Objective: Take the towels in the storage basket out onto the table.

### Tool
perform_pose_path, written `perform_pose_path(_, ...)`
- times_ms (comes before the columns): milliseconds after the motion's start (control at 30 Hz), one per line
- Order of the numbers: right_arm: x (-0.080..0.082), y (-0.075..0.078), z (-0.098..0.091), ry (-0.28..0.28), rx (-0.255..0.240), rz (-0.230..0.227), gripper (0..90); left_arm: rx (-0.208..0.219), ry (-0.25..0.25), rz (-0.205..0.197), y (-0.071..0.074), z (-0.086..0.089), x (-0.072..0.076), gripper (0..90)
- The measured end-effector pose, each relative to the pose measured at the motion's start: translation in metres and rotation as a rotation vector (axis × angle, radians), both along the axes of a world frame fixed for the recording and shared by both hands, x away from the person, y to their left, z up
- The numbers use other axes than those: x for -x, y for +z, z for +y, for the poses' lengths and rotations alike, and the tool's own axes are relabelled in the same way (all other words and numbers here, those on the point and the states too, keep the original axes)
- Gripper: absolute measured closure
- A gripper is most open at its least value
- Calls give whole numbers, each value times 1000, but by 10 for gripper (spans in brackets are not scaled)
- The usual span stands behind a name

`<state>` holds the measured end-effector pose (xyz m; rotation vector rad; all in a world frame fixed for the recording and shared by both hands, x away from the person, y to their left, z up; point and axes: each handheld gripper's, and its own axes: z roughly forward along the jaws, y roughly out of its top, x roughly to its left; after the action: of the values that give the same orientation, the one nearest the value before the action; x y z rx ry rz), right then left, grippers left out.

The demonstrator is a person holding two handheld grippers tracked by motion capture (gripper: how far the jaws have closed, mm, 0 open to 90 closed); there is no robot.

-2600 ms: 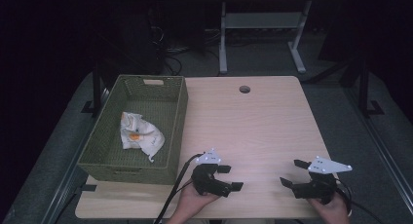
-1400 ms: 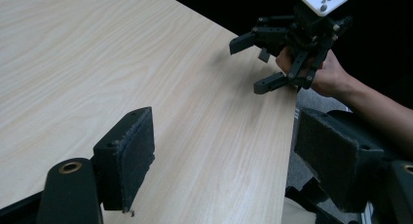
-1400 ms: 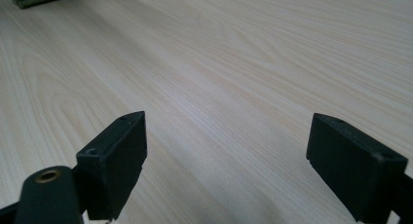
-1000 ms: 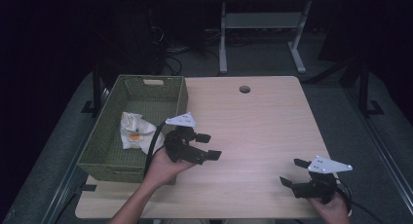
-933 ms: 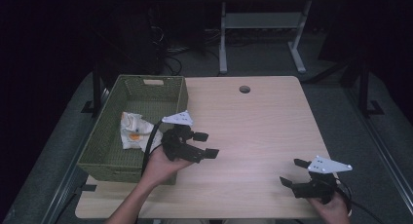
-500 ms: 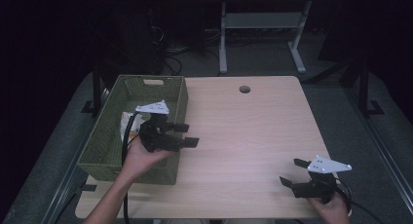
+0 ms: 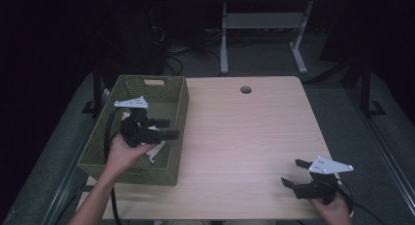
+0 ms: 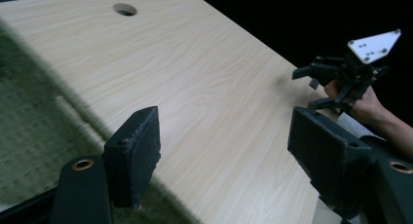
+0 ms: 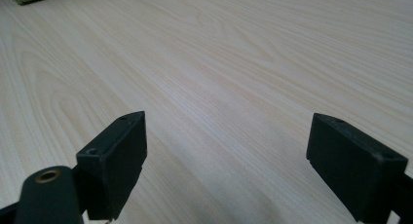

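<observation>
- A dark room with table legs and cables behind; in front, a pale wooden desk (image 7: 244, 132) with a round cable hole (image 7: 245, 89) near its far edge.
- A green woven basket (image 7: 176, 107) stands on the desk's left side, running from near the far edge almost to the near edge.
- The left gripper (image 7: 169, 128) hangs over the basket's inside, near its right wall, held level with its tips toward the desk's right side. Its jaws stand wide apart with nothing between them, though they have just been closing a little.
- The white crumpled bag (image 7: 155, 151) lies on the basket floor — a corner of it peeks out under and just nearer than that hand, by the right wall. Most of it is hidden by the hand, so its long axis cannot be told.
- The bag lies below the left gripper and a little toward the near edge, so my guess is that the coming move is a tilt downward and a drop into the basket.
- The right gripper (image 7: 297, 173) rests at the desk's near right corner, jaws apart and empty over bare wood — well apart from the basket, so the left hand is far nearer.
- In the left gripper view, the basket's weave sits blurred at the left.
</observation>
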<state>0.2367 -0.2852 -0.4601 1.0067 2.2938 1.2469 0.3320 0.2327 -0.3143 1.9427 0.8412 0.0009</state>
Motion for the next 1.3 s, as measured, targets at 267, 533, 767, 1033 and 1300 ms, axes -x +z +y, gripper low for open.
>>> perform_pose_path(267, 0, 0, 0, 2, 0, -4, 143, -13, 68, 11, -3, 22, -6, 286)
perform_pose_path(533, 0, 0, 1, 7, 1, -2, 143, -13, 140, 35, -10, 45, -15, 292)
perform_pose_path(767, 1, 1, 0, 6, -3, -1, 143, -23, 216, 61, -15, 68, -23, 295)
perform_pose_path(1033, 1, 1, 1, 7, -1, 0, 143, -6, 295, 94, -23, 88, -27, 303)
perform_pose_path(1300, 1, 1, 1, 13, 1, 3, 145, -6, 380, 168, -32, 101, -36, 326)
